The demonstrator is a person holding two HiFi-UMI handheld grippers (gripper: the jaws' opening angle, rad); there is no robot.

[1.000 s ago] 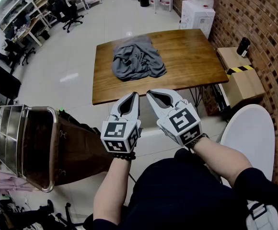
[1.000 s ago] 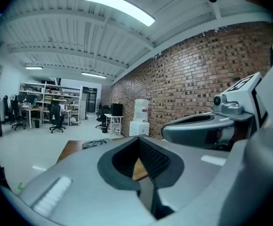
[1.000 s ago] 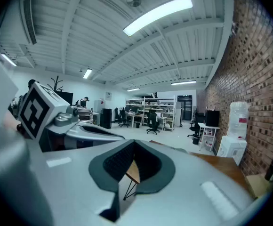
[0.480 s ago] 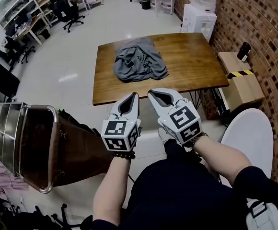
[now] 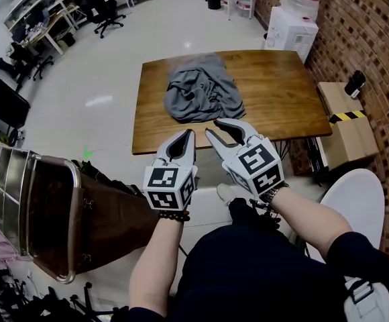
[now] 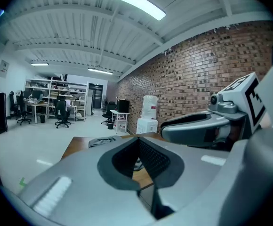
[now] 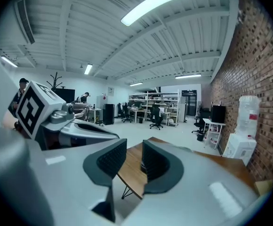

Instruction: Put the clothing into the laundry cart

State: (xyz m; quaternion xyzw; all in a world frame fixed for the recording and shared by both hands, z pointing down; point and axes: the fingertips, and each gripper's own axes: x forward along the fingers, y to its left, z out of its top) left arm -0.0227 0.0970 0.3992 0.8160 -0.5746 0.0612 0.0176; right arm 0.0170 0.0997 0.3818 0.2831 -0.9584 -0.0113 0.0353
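Lying crumpled, grey clothing (image 5: 203, 94), folds bunched, on wooden table (image 5: 282, 92)

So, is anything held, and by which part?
Nothing. Left gripper shut, empty; right gripper empty, its jaws have just been opening. The grey clothing lies untouched on the table.

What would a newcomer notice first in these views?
The crumpled grey clothing heaped on the wooden table, straight ahead. Before the table's near edge are two marker-cubed tools: the left hand-held gripper is shut, and the right hand-held gripper is empty, its jaws just opening. The brown laundry cart stands at lower left.
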